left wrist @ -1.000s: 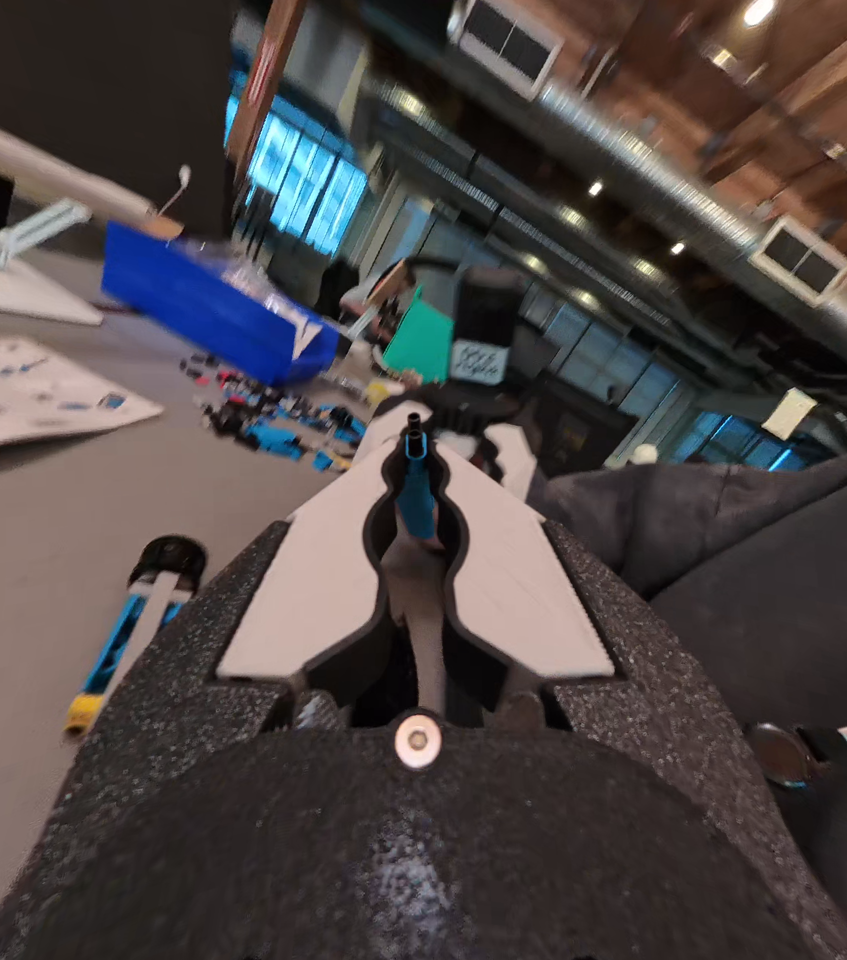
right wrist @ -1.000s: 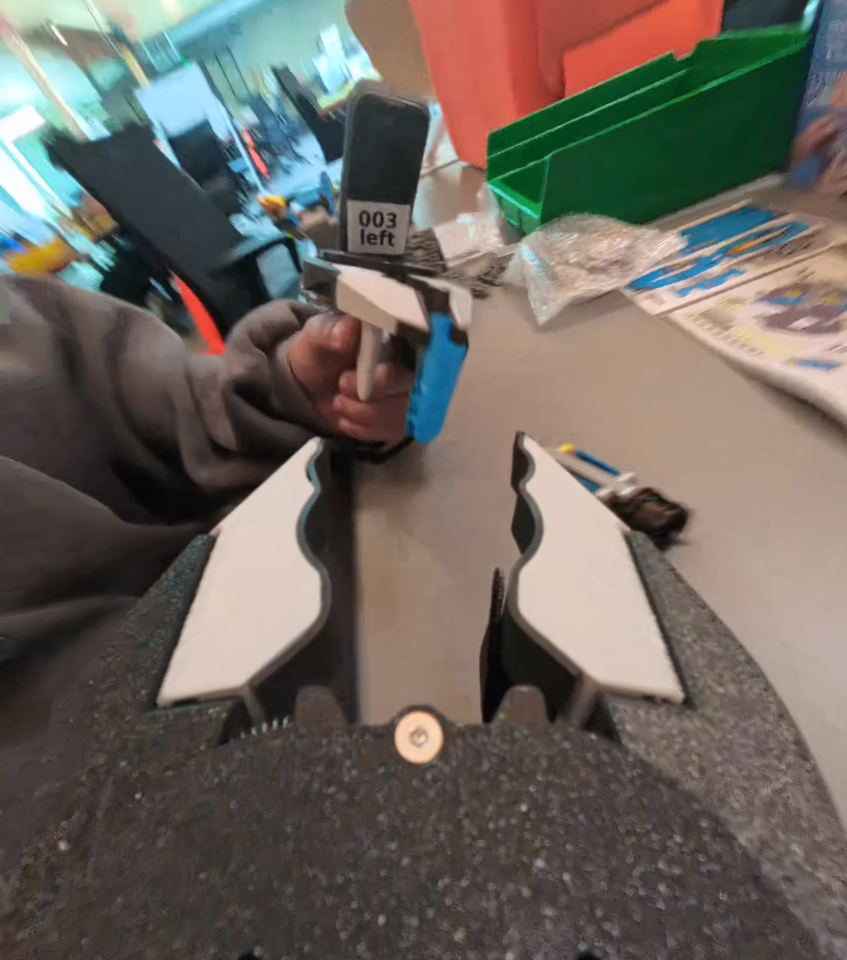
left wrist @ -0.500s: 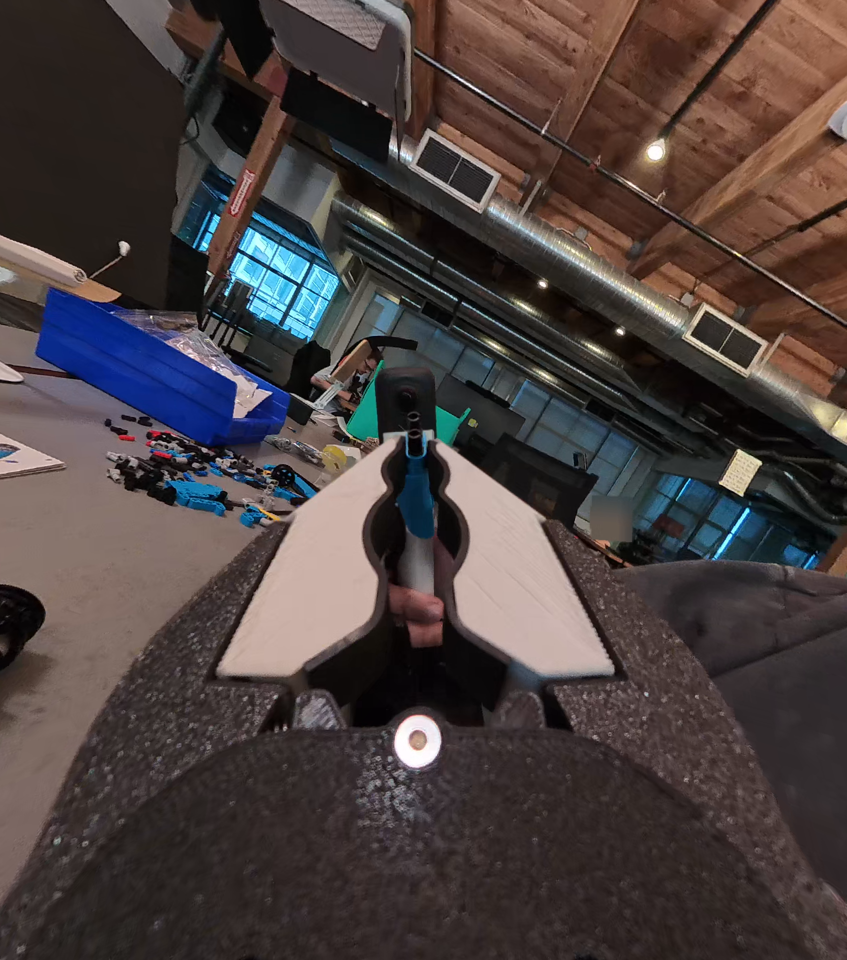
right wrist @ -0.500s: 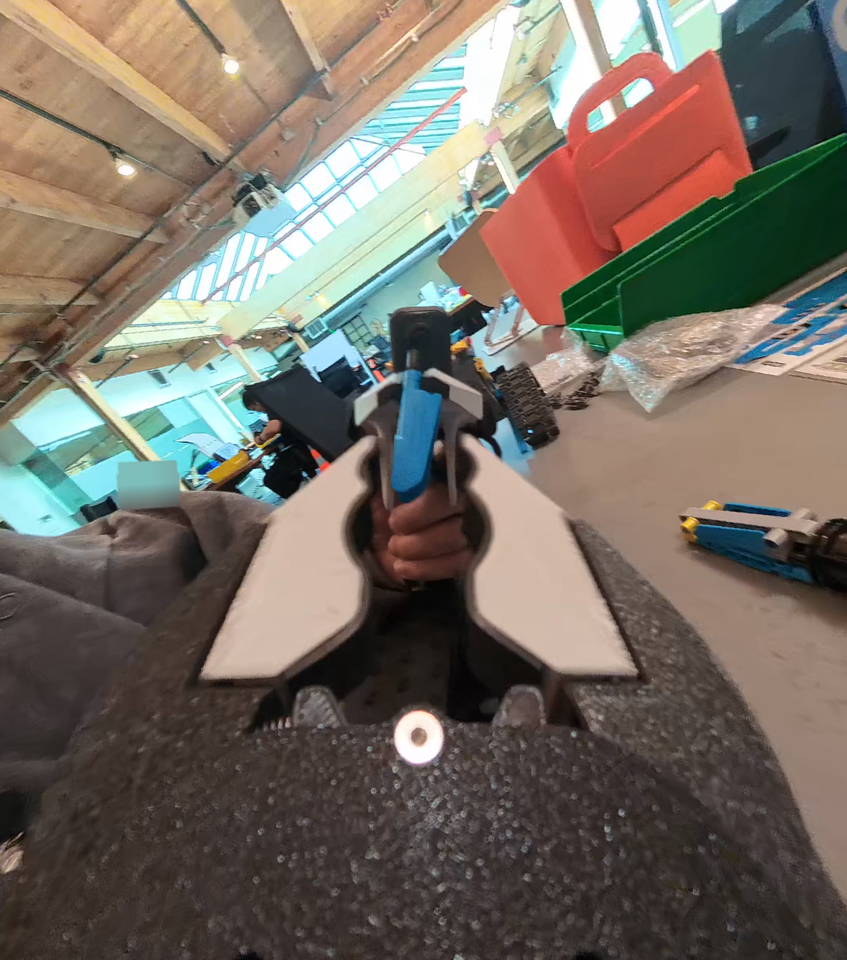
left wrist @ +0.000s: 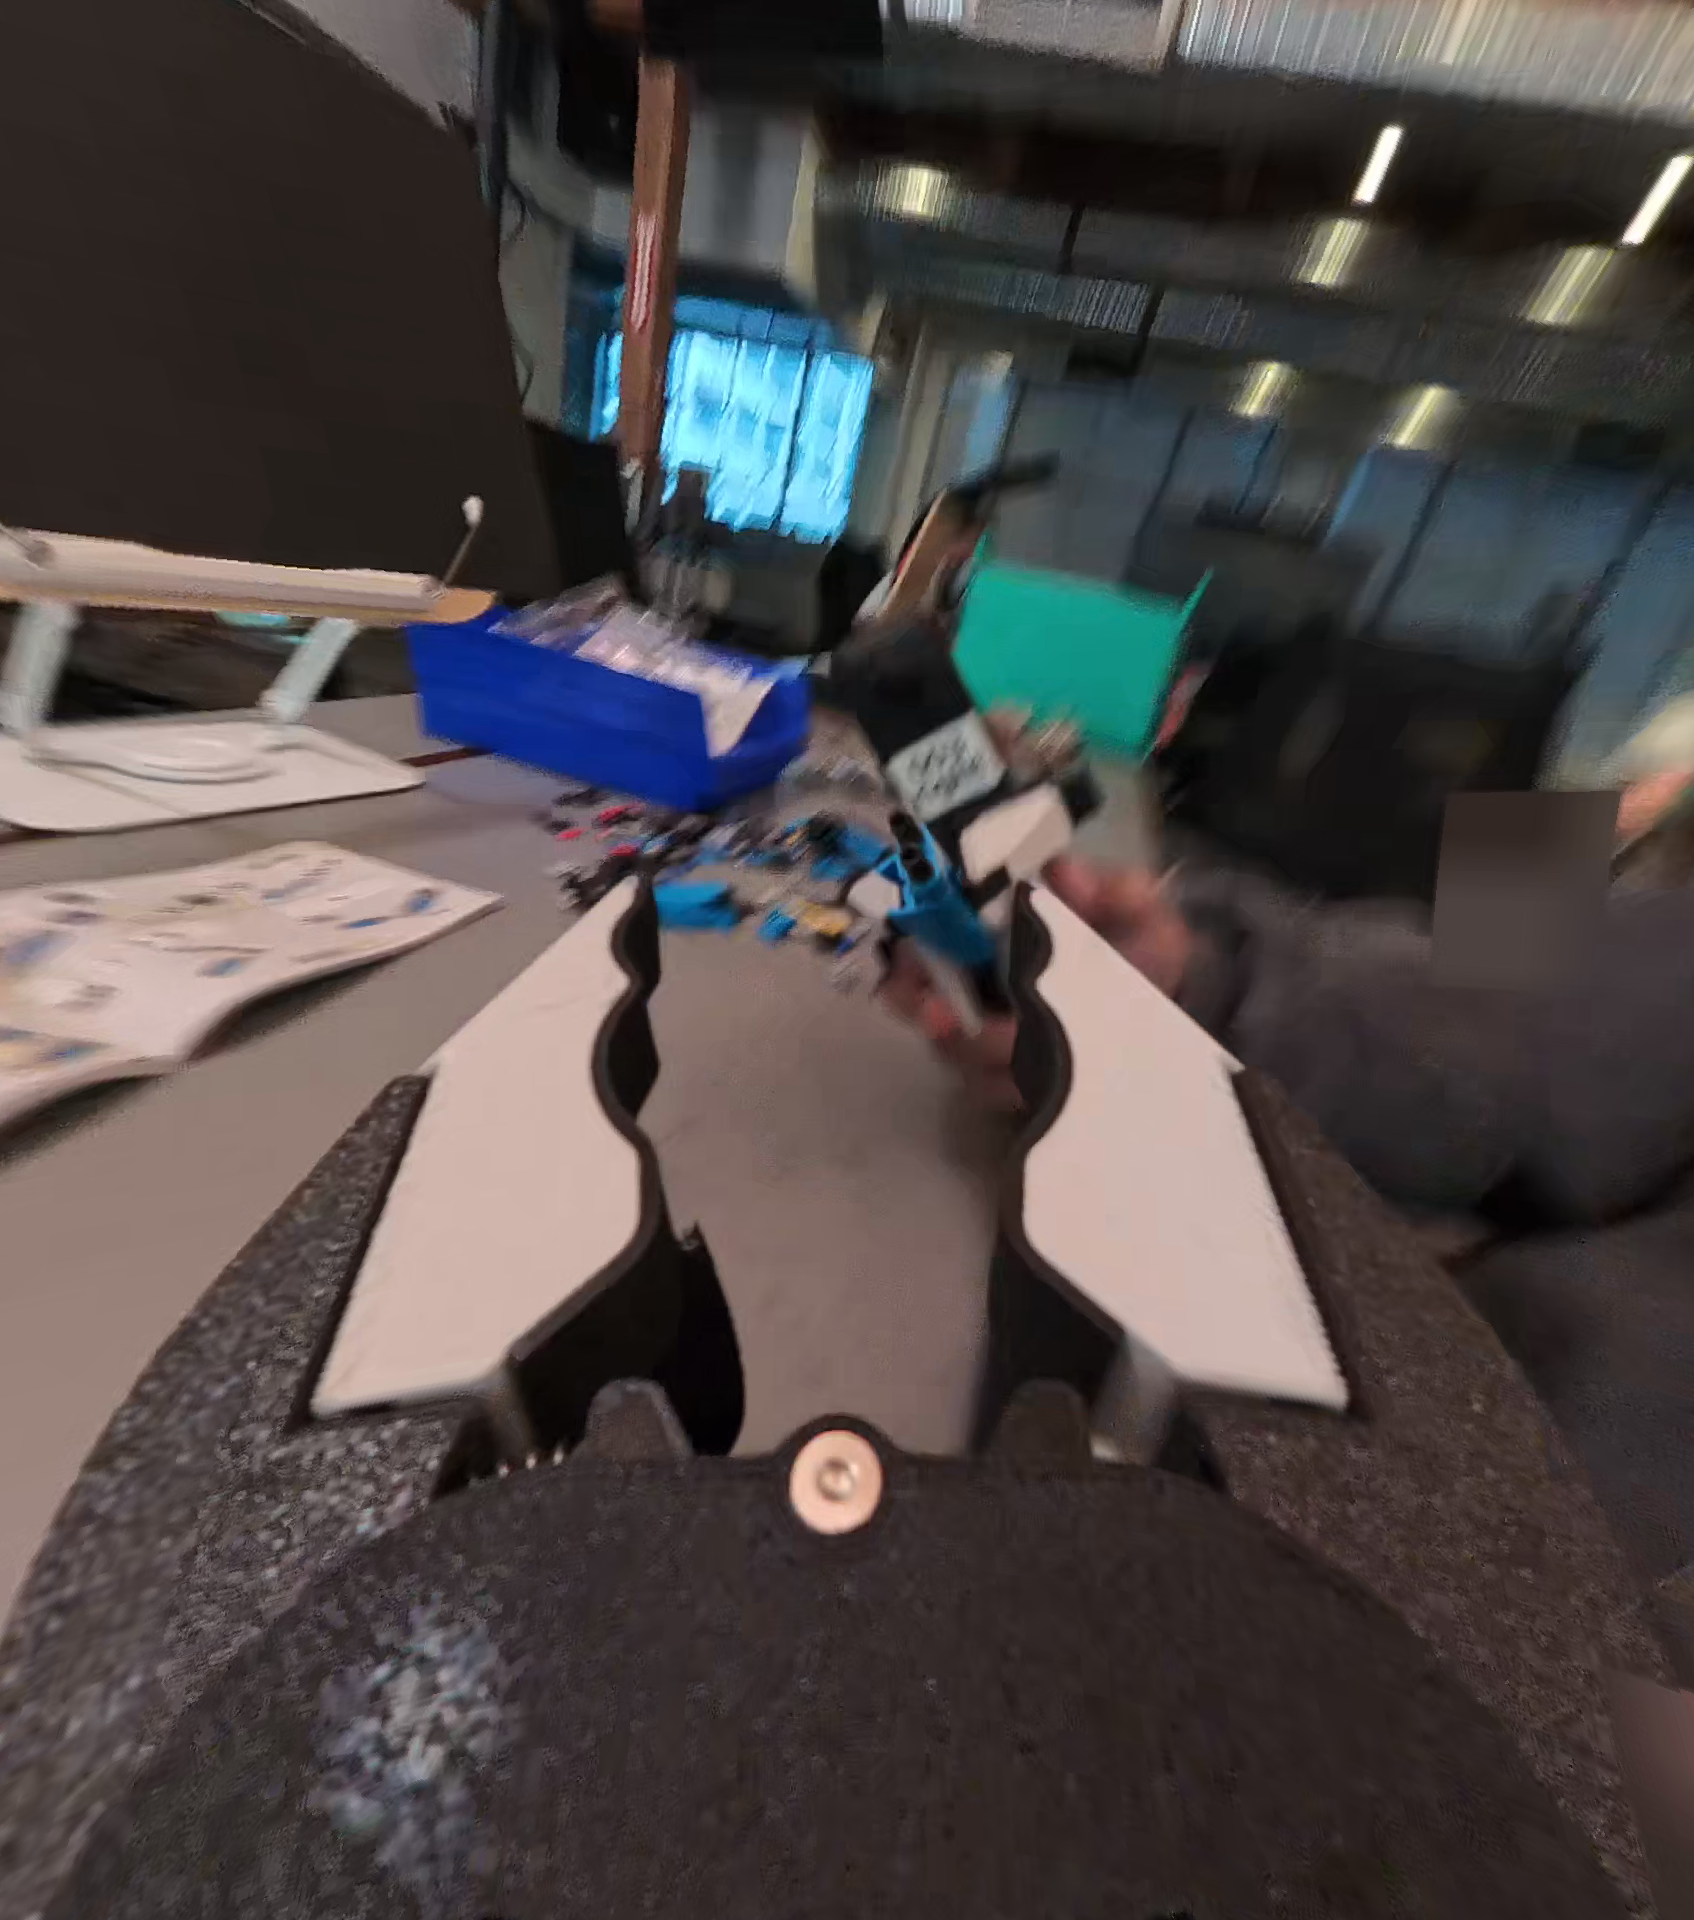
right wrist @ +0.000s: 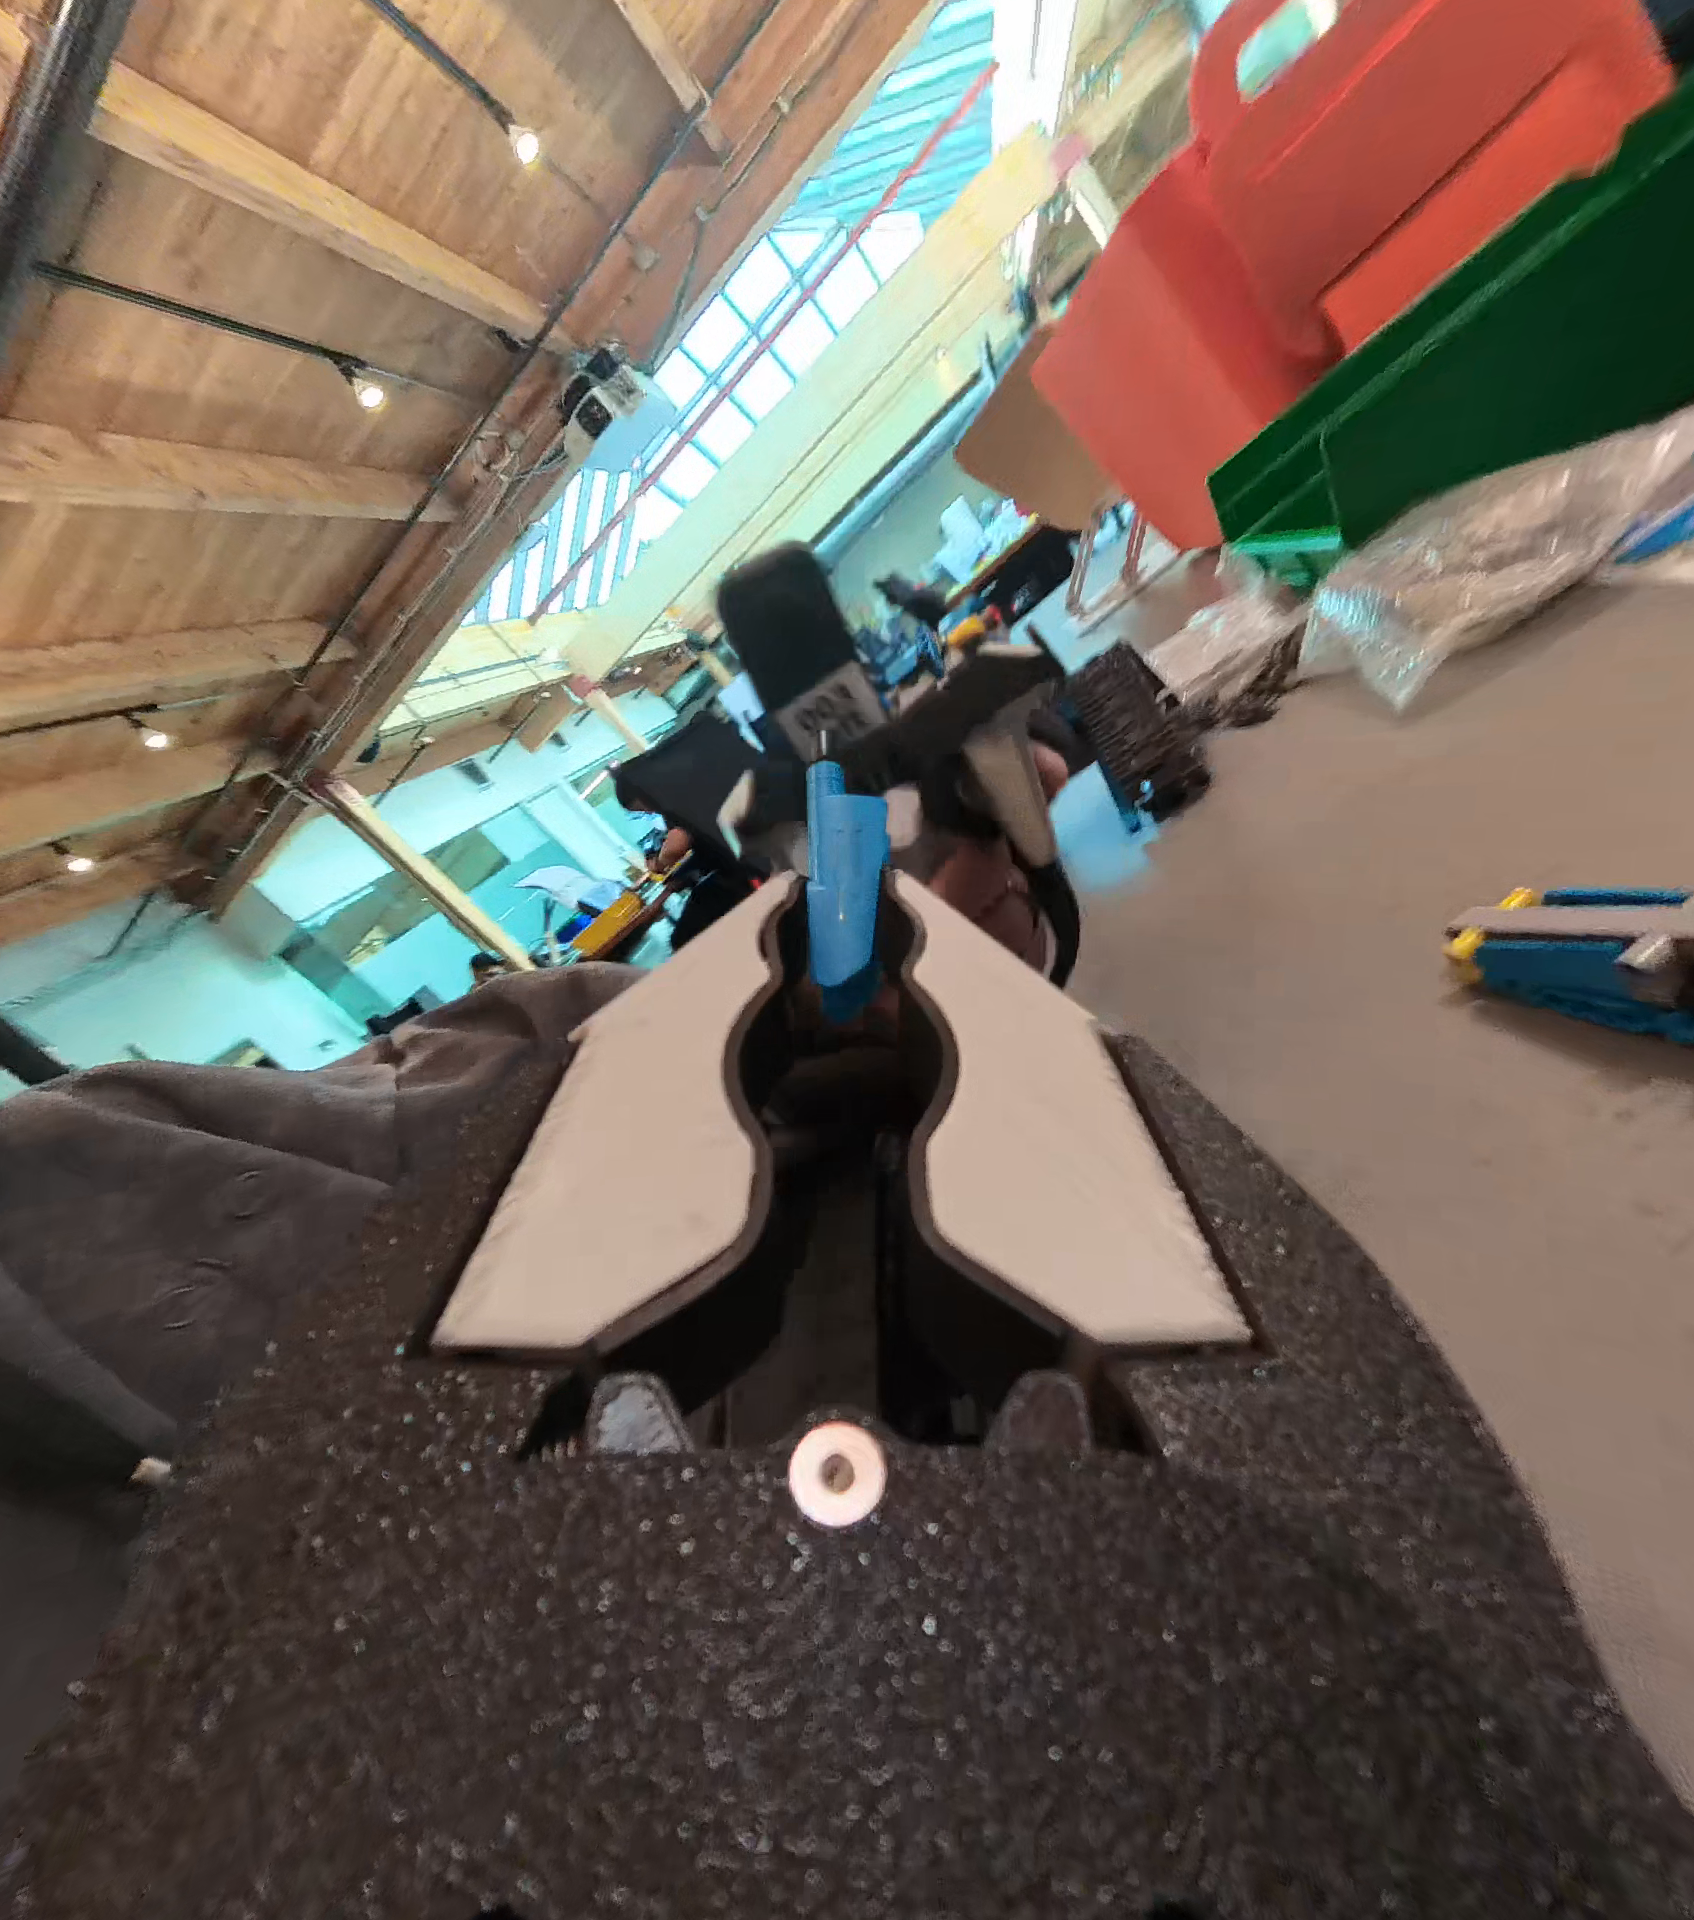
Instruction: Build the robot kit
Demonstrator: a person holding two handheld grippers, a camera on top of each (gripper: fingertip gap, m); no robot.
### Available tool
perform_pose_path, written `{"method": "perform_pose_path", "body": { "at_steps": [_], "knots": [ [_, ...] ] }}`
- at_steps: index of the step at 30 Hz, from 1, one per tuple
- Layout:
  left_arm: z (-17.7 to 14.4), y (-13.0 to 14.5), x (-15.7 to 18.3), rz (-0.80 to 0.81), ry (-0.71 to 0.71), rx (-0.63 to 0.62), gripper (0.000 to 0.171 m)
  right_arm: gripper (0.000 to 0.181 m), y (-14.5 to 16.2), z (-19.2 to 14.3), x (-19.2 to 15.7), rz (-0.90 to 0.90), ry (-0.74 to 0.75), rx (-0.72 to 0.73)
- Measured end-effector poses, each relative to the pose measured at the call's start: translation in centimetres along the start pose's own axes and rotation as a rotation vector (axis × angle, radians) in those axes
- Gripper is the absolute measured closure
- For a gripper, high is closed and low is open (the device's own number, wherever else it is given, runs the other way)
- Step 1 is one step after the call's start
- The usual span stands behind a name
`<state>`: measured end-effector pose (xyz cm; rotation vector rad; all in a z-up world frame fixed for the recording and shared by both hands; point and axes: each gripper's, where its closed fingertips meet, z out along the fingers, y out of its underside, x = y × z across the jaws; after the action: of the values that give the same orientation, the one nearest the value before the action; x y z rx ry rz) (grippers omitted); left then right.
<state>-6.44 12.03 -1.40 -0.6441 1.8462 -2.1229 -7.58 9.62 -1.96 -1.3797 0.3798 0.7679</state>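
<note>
My right gripper (right wrist: 841,885) is shut on a small blue pin-like building piece (right wrist: 838,914), held upright above the grey table (right wrist: 1394,1195). My left gripper (left wrist: 832,899) is open and empty, its jaws wide apart, just in front of that piece. In the left wrist view the right gripper (left wrist: 988,821) shows close ahead, gripping the blue piece (left wrist: 936,920). In the right wrist view the left gripper (right wrist: 864,790) shows just behind the piece with its fingers spread. Both views are blurred by motion.
A blue and grey assembly with a black wheel (right wrist: 1632,977) lies on the table. A green bin (right wrist: 1549,353), orange box (right wrist: 1290,208) and plastic bags (right wrist: 1497,551) stand behind. A blue bin (left wrist: 604,707), loose parts (left wrist: 718,862), booklet (left wrist: 126,956) and white stand (left wrist: 157,727) show too.
The left gripper held the blue piece and has opened and let it go. The right gripper has shut on the piece and holds it now. The left gripper has pulled back.
</note>
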Motion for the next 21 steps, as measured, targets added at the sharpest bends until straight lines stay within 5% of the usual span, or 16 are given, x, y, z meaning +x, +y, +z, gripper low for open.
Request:
{"method": "perform_pose_path", "body": {
  "at_steps": [4,9,13,21],
  "knots": [
    [-0.3,4.0,-1.8,0.622,-0.31,-0.311,0.109,0.169,1.3,0.4,2.2,0.052,0.086,-0.087],
    [0.3,6.0,-2.1,1.158,-0.481,-0.466,0.112,0.169,3.3,1.0,4.5,0.059,0.196,-0.215],
    [0.3,6.7,-2.1,1.299,-0.491,-0.519,0.13,0.169,4.5,1.5,4.7,-0.002,0.221,-0.296],
    [0.7,8.6,-2.0,1.313,-0.424,-0.608,0.154,0.17,5.4,1.6,5.4,-0.063,0.296,-0.357]
  ]
}}
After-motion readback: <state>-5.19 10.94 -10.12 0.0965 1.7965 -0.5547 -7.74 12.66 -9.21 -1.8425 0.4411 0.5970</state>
